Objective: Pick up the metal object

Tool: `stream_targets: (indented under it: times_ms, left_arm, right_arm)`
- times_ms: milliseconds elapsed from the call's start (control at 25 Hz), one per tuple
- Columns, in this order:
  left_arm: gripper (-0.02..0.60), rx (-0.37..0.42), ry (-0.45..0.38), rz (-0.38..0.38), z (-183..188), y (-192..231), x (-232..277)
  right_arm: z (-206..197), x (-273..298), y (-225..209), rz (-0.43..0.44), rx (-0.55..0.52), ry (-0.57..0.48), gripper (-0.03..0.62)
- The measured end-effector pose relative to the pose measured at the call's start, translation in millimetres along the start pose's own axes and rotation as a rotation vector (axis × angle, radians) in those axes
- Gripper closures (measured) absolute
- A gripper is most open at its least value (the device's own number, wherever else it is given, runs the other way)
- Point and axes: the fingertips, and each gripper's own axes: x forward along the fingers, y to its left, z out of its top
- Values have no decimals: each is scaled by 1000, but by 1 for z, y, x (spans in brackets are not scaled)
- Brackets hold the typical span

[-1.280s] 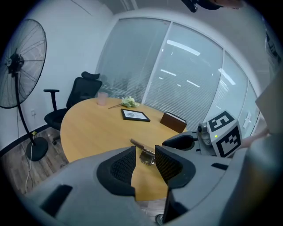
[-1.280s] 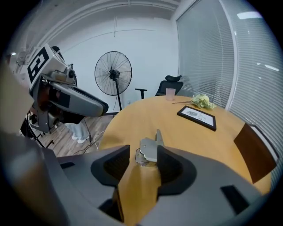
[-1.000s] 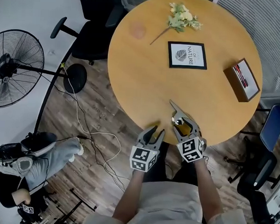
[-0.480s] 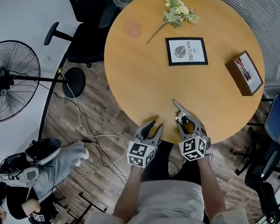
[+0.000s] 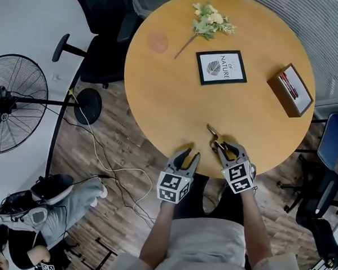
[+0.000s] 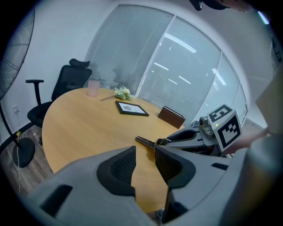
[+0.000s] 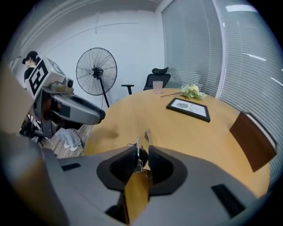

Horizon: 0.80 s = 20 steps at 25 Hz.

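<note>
Head view: the task is at the grasp stage, lift not yet done. The metal object (image 5: 212,131) lies on the round table (image 5: 177,92) near the front edge, its thin end pointing away from the person. The right gripper (image 5: 225,148) sits low over its near end, forearm reaching straight forward from the body, marker cube facing up. The left gripper (image 5: 189,157) hovers at the table edge just beside it, with nothing in it and no part in the grasp.

Left gripper view: the left gripper (image 6: 145,152) has its jaws a narrow gap apart, only bare table (image 6: 79,119) showing between them. Beyond, the metal object (image 6: 143,141) sticks out of the tip of the right gripper (image 6: 170,141), low on the wood. Cannot tell from here whether it is touching the top or just clear of it.

Right gripper view: the jaws of the right gripper (image 7: 142,152) are closing, with the thin upright blades of the metal object (image 7: 147,136) between them. The pads look to be pressing both sides already. The gripper points level across the table (image 7: 185,128), and the left gripper (image 7: 95,115) hangs off to the side.

Judgement: the grip is nearly set. Left to do: finish the squeeze and raise the object clear of the table.
</note>
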Motion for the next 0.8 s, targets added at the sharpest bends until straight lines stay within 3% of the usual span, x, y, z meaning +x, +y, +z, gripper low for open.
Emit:
stream_targets:
  times_ms: [440,800]
  left_arm:
    - [463,-7,-5,8,0,-9,4]
    - [463,-19,-15,68,1,-13,1]
  right_arm:
    - [3,-7,-22,-55,22,-12,590]
    - [-3,-18,-24,-45,44,-21,592]
